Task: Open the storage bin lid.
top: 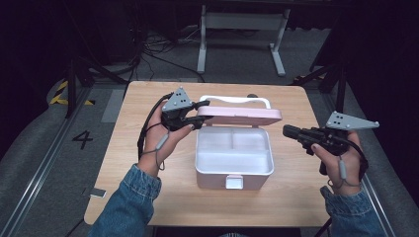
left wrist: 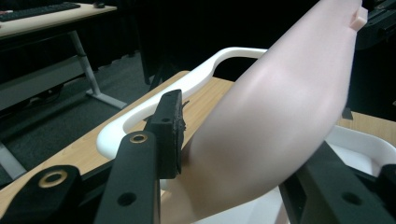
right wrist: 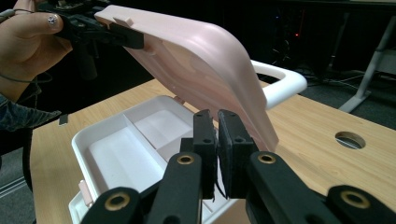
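Note:
A white box [top: 217,180] with inner compartments stands in the middle of the wooden table [top: 148,187], front latch [top: 234,182] toward me. Its pink lid [top: 242,116] is raised and tilted back, with the white handle [top: 237,99] behind it. My left gripper [top: 200,118] is shut on the lid's left edge; in the left gripper view the lid [left wrist: 280,121] lies between the jaws of that gripper [left wrist: 247,140]. My right gripper [top: 287,131] hovers right of the box, apart from it. In the right gripper view it [right wrist: 217,135] is shut on nothing, pointing at the lid [right wrist: 205,60] and box [right wrist: 121,149].
A round cable hole [right wrist: 350,139] sits in the table behind the box. A small grey card [top: 97,193] lies at the table's front left edge. A white desk frame [top: 242,29] stands on the floor beyond the table.

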Tool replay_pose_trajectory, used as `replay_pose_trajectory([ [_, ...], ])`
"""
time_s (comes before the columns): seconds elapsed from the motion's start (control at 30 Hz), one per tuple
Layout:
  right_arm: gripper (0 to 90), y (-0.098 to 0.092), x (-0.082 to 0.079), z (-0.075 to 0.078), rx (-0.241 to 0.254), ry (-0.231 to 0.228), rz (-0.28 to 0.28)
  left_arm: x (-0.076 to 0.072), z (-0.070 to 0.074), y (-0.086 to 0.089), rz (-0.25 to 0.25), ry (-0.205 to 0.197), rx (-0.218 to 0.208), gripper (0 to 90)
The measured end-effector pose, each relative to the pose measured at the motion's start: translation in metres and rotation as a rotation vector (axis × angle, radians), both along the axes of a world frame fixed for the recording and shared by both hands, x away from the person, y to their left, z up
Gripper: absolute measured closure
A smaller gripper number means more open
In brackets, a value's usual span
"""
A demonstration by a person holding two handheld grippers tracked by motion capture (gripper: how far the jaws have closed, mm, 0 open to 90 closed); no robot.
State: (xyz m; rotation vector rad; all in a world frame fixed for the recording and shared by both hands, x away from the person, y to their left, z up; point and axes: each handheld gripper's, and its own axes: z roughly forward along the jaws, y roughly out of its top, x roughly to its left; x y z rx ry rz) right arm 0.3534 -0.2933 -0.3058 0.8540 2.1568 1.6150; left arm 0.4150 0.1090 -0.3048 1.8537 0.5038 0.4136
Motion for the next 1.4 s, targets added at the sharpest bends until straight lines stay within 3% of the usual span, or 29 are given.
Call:
replay_pose_trajectory([
  [0.33,78.8,-0.021,-0.006,-0.003,-0.016,0.008,-0.089,0.008,0.007,-0.002,-0.019,0.008,0.013,62.2],
  [0.63,76.0,-0.038,-0.011,-0.005,-0.007,0.022,-0.135,0.019,0.012,-0.005,-0.017,0.009,0.016,62.1],
  [0.9,75.8,-0.043,-0.010,-0.006,0.003,0.028,-0.145,0.028,0.013,-0.006,0.001,0.002,0.020,61.7],
  [1.03,75.0,-0.043,-0.010,-0.006,0.023,0.036,-0.131,0.036,0.013,-0.009,0.045,-0.013,0.026,57.0],
  [1.2,74.1,-0.040,-0.009,-0.007,0.003,0.030,-0.134,0.045,0.011,-0.011,0.048,0.000,0.015,59.4],
  [1.4,67.0,-0.038,-0.008,-0.009,0.014,0.036,-0.129,0.054,0.010,-0.013,0.067,0.003,0.020,59.4],
])
